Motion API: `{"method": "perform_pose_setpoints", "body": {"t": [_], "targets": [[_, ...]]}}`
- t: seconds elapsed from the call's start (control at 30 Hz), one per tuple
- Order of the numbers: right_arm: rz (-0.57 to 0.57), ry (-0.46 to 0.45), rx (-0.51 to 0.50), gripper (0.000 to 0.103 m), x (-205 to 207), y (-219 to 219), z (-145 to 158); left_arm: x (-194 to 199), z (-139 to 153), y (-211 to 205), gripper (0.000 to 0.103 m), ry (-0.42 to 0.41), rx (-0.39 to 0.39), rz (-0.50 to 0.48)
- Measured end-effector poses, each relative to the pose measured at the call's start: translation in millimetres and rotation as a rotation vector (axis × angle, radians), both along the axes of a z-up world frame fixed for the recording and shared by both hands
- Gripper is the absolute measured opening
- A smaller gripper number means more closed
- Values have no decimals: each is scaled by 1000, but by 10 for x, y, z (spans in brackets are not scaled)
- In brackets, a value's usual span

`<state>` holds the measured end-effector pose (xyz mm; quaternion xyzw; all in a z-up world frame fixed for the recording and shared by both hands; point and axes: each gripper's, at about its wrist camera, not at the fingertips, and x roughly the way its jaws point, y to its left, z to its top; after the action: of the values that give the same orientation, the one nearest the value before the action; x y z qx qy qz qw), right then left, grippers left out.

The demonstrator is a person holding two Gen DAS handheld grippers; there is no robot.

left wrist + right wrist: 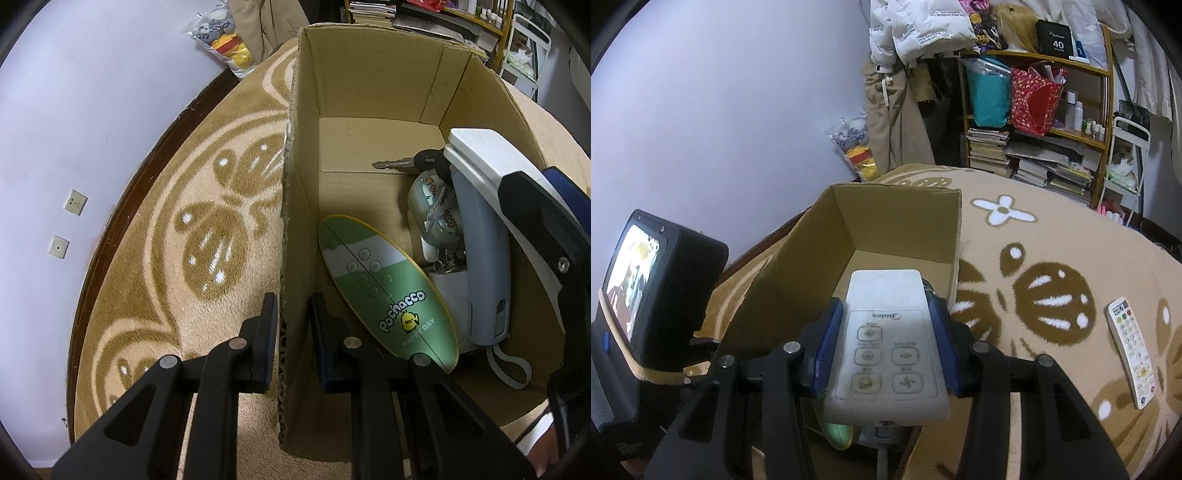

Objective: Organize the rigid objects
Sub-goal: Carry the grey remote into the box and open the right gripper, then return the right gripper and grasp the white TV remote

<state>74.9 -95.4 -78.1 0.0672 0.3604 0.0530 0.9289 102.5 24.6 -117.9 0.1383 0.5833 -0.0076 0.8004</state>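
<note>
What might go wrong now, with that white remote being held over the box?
The white Midea remote, clamped in the right gripper, hangs above a crowded corner of the brown cardboard box; dropped, it may strike the grey-white telephone or keys. The left gripper straddles the box wall, so pulling could tip it.

Our left claw (291, 332) straddles one wall of the cardboard box (373, 74), one finger outside and one inside, the gap narrow but whether the pads press the cardboard we cannot tell. Our right claw (886, 347) is clamped on a white Midea remote (886, 332), blue pads (827, 343) pressing its two long edges, held above the box.
</note>
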Motion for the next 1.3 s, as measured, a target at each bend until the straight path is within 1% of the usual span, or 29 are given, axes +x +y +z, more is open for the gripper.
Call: {"method": "perform_pose_setpoints", "body": {"t": [0.43, 0.5, 0.57, 0.63, 0.7, 0.73, 0.77, 0.83, 0.93, 1.07, 1.17, 1.3], "targets": [[5, -22, 22, 52, -76, -45, 40, 3, 2, 5, 18, -2, 6, -4], [8, -28, 20, 56, -92, -53, 70, 9, -2, 7, 18, -1, 6, -4], [11, -26, 19, 67, -94, -76, 93, 13, -4, 7, 18, -1, 7, -2], [5, -20, 25, 70, -93, -99, 102, 15, -6, 6, 18, -2, 15, -2], [-5, -14, 26, 76, -93, -151, 130, 14, -4, 14, 18, -1, 10, 1], [-10, -13, 25, 83, -95, -175, 147, 16, -3, 16, 18, 0, 9, 1], [-15, -15, 23, 87, -97, -198, 166, 14, -2, 16, 18, 0, 9, 1], [-24, -16, 15, 90, -101, -263, 203, 17, -2, 17, 18, -1, 12, 0], [-52, -11, 1, 98, -100, -397, 244, 16, -4, 19, 18, -1, 12, 0], [-106, -18, -13, 99, -108, -662, 277, 7, -2, 15, 18, -1, 10, 1], [-151, 8, -33, 99, -90, -888, 242, 9, -2, 12, 18, 0, 9, 0], [-210, 26, -22, 99, -63, -1232, 226, 8, 1, 13, 18, 0, 9, 1]]}}
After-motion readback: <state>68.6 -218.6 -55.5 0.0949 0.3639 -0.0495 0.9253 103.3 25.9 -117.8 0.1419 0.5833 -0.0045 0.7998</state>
